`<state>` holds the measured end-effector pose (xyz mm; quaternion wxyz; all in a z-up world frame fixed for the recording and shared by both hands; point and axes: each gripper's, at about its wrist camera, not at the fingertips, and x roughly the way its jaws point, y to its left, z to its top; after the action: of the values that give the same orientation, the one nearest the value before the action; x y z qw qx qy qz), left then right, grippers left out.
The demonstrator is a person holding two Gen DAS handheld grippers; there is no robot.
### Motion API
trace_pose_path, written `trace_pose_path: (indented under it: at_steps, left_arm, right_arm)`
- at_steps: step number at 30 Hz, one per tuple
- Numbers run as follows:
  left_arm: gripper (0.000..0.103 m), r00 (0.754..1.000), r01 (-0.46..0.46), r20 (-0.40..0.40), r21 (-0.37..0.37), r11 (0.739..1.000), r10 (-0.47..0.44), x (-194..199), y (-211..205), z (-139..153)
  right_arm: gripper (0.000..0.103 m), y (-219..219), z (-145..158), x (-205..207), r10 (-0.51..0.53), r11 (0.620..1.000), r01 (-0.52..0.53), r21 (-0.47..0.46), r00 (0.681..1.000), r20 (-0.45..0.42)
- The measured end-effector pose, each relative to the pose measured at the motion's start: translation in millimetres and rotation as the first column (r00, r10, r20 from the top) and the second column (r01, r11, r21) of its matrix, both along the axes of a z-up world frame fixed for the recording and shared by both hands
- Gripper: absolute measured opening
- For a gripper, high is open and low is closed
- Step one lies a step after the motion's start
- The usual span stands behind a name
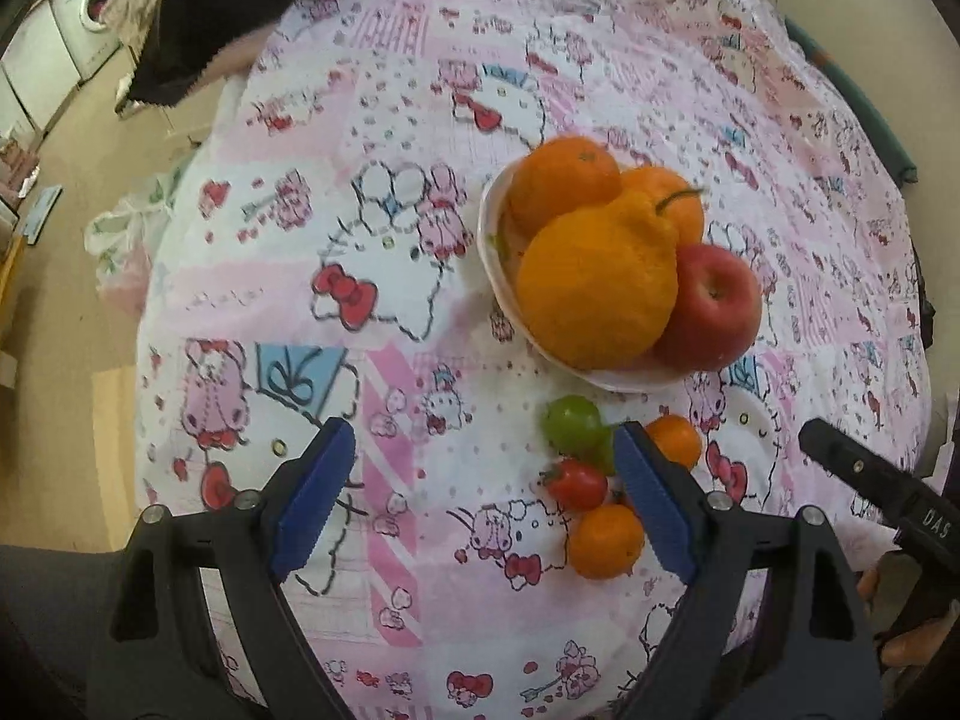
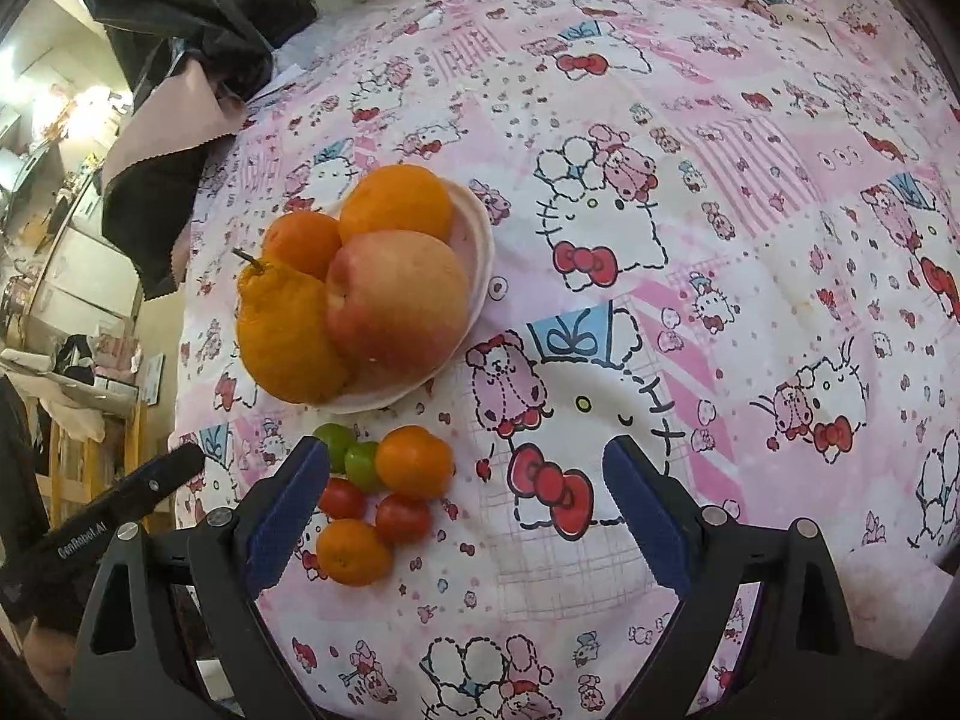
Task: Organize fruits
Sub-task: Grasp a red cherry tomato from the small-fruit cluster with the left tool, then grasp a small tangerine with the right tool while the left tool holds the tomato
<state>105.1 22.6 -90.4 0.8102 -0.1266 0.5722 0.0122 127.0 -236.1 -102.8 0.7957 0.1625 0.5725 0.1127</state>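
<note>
A white bowl [image 1: 493,252] holds a bumpy orange [image 1: 591,288], two smoother oranges [image 1: 564,177] and a red apple [image 1: 714,306]; the bowl also shows in the right wrist view [image 2: 477,240]. In front of it lie loose small fruits: green ones [image 1: 570,420], cherry tomatoes [image 1: 576,483] and small oranges [image 1: 606,540]. In the right wrist view they sit by the left finger: green ones [image 2: 336,441], tomatoes [image 2: 403,517], small oranges [image 2: 414,461]. My left gripper [image 1: 483,498] is open and empty, left of the pile. My right gripper [image 2: 468,510] is open and empty, just right of the pile.
The table wears a pink cartoon-cat cloth [image 1: 390,252]. Dark and pink fabric [image 2: 162,180] hangs at its far left edge. A washing machine [image 1: 90,18] and floor clutter lie beyond the left edge. The right gripper's body [image 1: 870,480] shows at the left view's right side.
</note>
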Motion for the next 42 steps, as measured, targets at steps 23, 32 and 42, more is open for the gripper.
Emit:
trace_pose_path:
  at_steps: [23, 32, 42]
  left_arm:
    - [0.039, 0.951, 0.210, -0.223, -0.043, 0.977, -0.214, 19, -76, -71]
    - [0.038, 0.965, 0.198, -0.155, -0.088, 0.976, -0.210, 4, -59, -38]
    - [0.038, 0.997, 0.050, -0.050, -0.078, 0.996, -0.054, -8, -2, -2]
  right_arm:
    - [0.095, -13, -7, 9, -0.045, 0.998, 0.047, 0.046, 0.998, -0.052]
    - [0.095, -12, -17, 11, -0.048, 0.998, 0.053, 0.047, 0.994, -0.097]
    - [0.073, 18, -49, 21, 0.033, 0.991, -0.001, 0.137, 0.972, -0.233]
